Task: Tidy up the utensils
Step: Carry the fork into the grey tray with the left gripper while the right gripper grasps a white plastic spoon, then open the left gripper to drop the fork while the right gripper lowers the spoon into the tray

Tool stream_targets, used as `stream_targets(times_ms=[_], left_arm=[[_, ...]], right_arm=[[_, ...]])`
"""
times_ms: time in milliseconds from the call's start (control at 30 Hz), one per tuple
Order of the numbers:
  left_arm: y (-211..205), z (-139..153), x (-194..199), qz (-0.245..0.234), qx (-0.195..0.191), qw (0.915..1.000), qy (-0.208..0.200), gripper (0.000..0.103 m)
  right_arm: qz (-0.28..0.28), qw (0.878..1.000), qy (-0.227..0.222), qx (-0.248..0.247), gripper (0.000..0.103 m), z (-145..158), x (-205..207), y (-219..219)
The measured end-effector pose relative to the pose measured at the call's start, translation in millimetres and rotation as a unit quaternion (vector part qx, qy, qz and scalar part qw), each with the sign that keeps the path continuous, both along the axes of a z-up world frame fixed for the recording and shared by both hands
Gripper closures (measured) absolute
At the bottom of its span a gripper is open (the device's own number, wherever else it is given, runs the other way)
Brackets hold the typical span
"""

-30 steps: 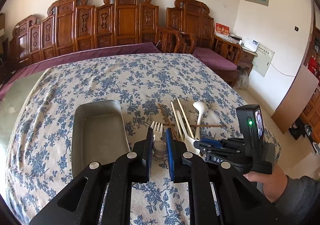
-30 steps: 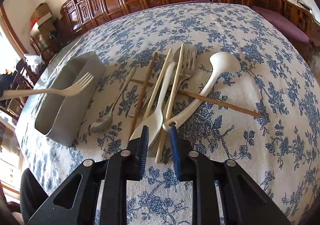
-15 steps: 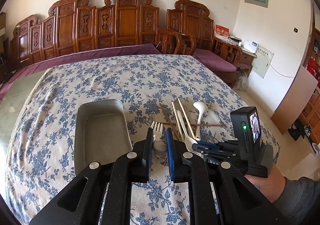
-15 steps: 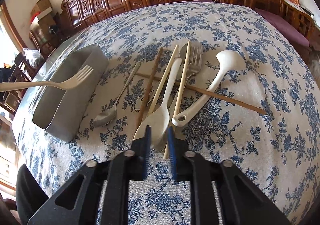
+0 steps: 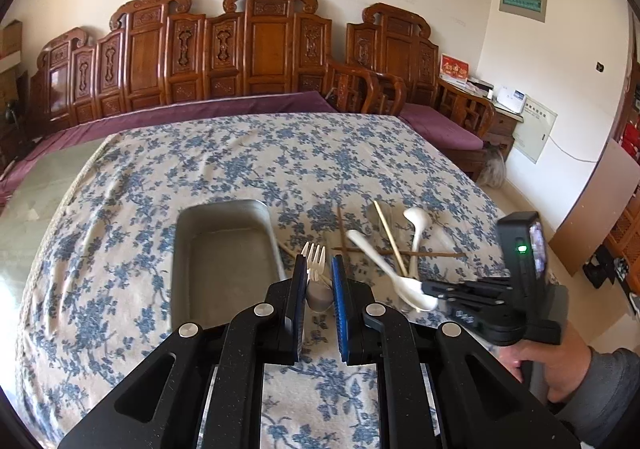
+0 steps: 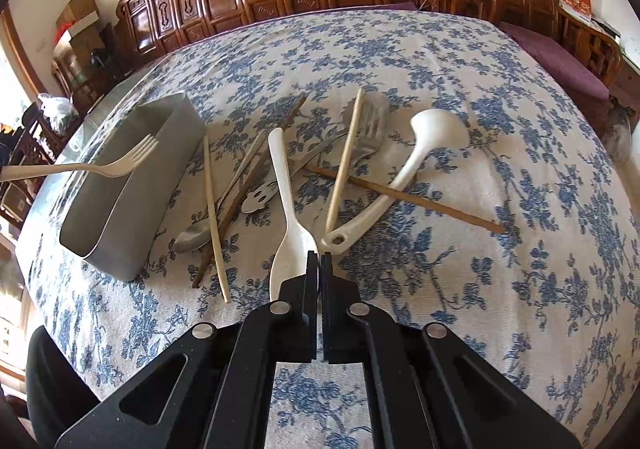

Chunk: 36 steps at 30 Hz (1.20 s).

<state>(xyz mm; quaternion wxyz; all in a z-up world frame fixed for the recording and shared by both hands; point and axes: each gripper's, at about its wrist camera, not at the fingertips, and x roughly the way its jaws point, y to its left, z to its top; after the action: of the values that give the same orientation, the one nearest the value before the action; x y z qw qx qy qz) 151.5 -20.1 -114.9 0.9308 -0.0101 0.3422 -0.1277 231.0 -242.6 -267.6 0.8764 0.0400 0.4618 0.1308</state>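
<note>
Between right gripper (image 6: 319,263) jaws: white spoon (image 6: 289,233) bowel edge, pinched.

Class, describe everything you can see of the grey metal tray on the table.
The grey metal tray is a deep, oblong container with rounded corners and upright, matte walls. It sits open side up on the floral tablecloth, left of the scattered utensils, and looks empty. A cream plastic fork hangs above it, not touching.
</note>
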Motion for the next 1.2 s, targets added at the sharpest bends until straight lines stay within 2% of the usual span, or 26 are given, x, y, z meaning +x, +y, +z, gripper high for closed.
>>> stream_targets(times_ms=[267,533,833,1200], left_arm=[[32,-1,13,0.042,0.016,0.9989,-0.012,0.092],[53,-19,37,0.073,0.052,0.9960,-0.006,0.092],[58,-50,63,0.080,0.066,0.9940,0.032,0.092],[54,-68,85,0.073,0.076,0.9930,0.053,0.091]], right_arm=[[0.008,1.000,-0.027,0.001,0.101,26,-5,1],[0.039,0.998,-0.048,0.017,0.101,52,-5,23],[0.066,0.996,-0.045,0.026,0.101,59,-4,48],[0.078,0.996,-0.043,0.024,0.101,66,5,67]])
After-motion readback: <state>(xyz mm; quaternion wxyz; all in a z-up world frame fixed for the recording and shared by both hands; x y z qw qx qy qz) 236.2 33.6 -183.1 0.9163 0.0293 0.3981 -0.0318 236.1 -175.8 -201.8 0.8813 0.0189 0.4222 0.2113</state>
